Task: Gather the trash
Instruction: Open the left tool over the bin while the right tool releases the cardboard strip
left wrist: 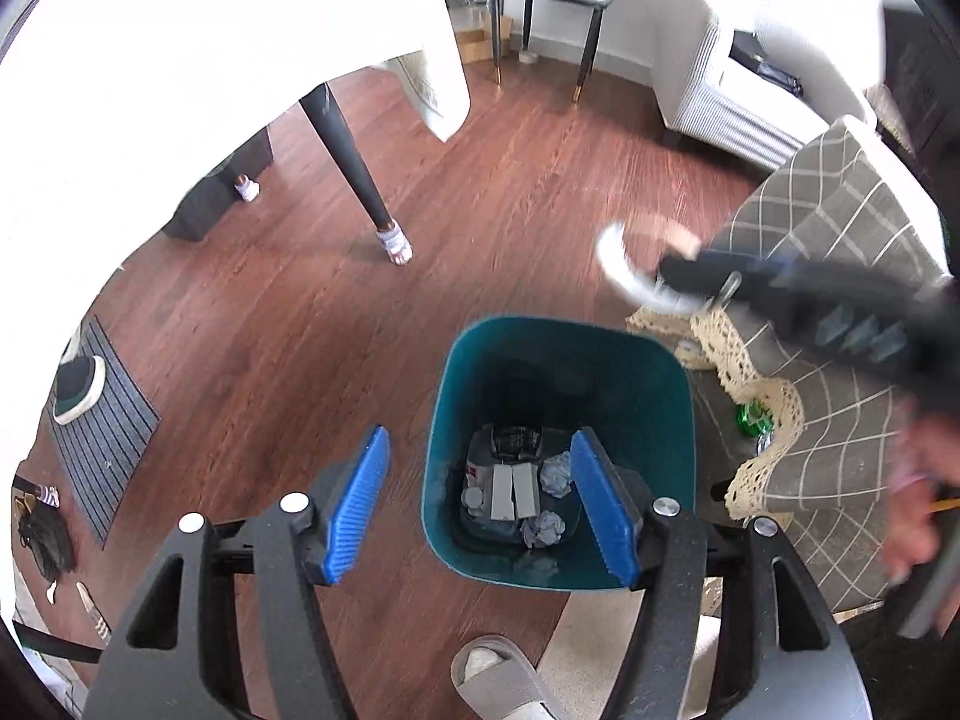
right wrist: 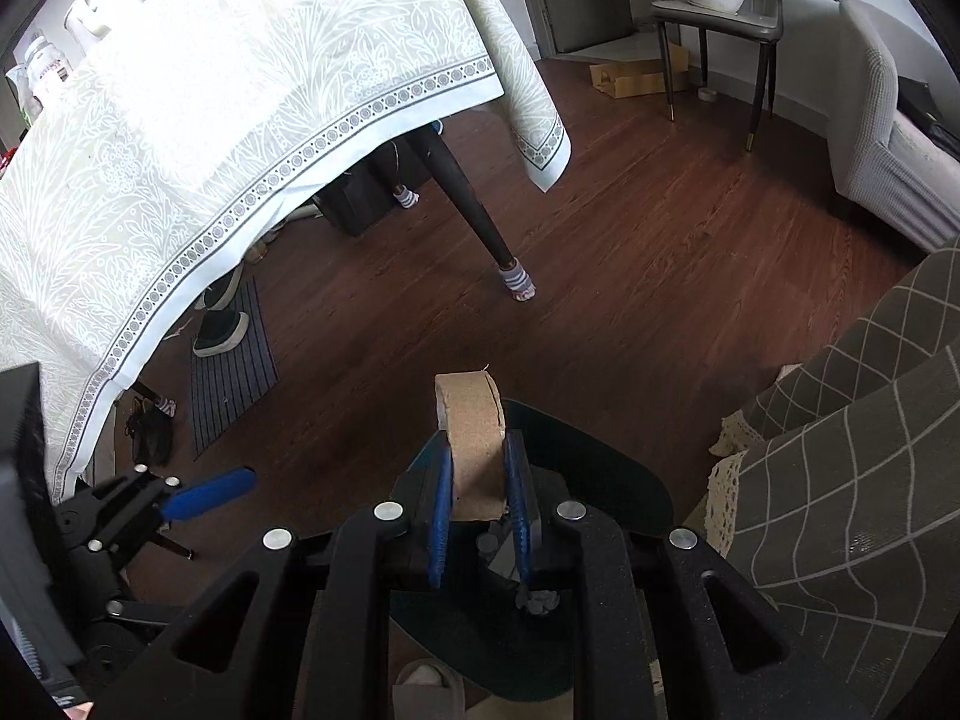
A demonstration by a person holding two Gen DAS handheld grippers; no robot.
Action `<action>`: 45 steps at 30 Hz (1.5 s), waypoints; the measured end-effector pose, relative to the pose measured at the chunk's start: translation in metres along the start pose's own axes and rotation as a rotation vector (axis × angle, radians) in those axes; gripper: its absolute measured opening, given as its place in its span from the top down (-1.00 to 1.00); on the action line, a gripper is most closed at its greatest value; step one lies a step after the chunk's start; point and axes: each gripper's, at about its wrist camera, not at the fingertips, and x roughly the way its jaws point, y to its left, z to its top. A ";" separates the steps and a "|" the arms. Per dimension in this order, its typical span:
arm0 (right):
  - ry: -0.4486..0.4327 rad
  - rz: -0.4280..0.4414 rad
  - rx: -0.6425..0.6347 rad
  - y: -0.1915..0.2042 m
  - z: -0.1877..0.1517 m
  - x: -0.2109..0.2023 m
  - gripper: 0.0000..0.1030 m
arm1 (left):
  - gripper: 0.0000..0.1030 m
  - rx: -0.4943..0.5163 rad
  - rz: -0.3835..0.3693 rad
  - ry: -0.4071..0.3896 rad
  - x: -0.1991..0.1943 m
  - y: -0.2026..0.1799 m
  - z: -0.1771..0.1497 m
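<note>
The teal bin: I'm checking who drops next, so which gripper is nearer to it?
Left. The left gripper hangs open over the teal bin; the right gripper, shut on a cardboard roll, sits at its rim.

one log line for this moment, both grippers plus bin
left hand-held gripper: open, empty, above bin | right hand-held gripper: shut on cardboard tape roll | teal bin: holds crumpled paper

A: What is unclear in the left wrist view?
B: At three o'clock the right gripper (left wrist: 645,276) is smeared by motion; the pale ring at its tip is unreadable. The hand (left wrist: 918,504) at four o'clock is blurred and cropped.
A: And the right wrist view?
B: The bin (right wrist: 606,468) at six o'clock is mostly hidden behind the gripper body.
</note>
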 end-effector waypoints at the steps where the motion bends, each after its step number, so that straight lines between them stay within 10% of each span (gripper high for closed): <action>1: 0.013 -0.003 0.008 -0.002 -0.003 0.005 0.67 | -0.29 -0.004 -0.002 -0.017 -0.006 0.002 0.001; 32: 0.319 -0.096 -0.162 0.006 -0.083 0.103 0.65 | 0.29 -0.050 -0.062 -0.355 -0.129 -0.006 0.022; 36: 0.298 -0.106 -0.192 0.009 -0.088 0.102 0.01 | 0.31 -0.048 -0.070 -0.382 -0.139 -0.011 0.025; 45: 0.217 -0.091 -0.238 0.010 -0.074 0.063 0.00 | 0.34 -0.037 -0.105 -0.429 -0.158 -0.021 0.031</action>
